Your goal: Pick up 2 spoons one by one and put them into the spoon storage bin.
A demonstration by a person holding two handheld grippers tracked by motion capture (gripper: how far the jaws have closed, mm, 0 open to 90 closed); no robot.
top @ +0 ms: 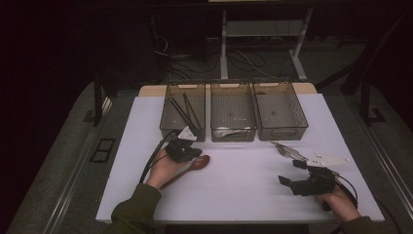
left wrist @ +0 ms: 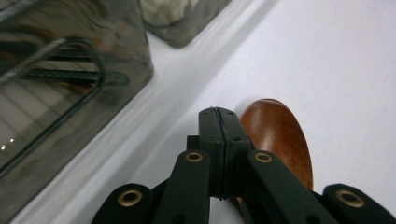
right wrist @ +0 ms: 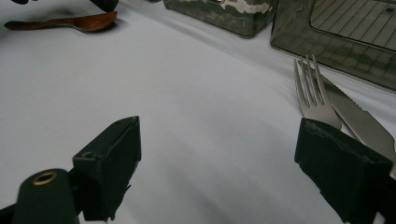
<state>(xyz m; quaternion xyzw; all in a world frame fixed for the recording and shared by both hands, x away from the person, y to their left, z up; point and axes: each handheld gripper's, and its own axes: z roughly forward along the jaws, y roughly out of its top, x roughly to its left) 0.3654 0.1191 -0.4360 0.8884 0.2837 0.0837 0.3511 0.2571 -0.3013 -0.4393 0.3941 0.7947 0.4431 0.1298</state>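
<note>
Spoon [top: 191, 167], wooden, lies on the desk [top: 234, 195] just in front of the left bin [top: 182, 113], unsorted; our left gripper [left wrist: 218, 122] sits beside its bowl with jaws pressed together, empty. We count three bins, two dark sticks [top: 185, 113] binned, one fork [right wrist: 312, 91] and one knife [right wrist: 359, 122] outstanding. Right gripper [right wrist: 233, 163] jaws stand wide.

Olive sleeves [top: 135, 207]; black claws [top: 184, 151], brass rivets, blk cables.
</note>
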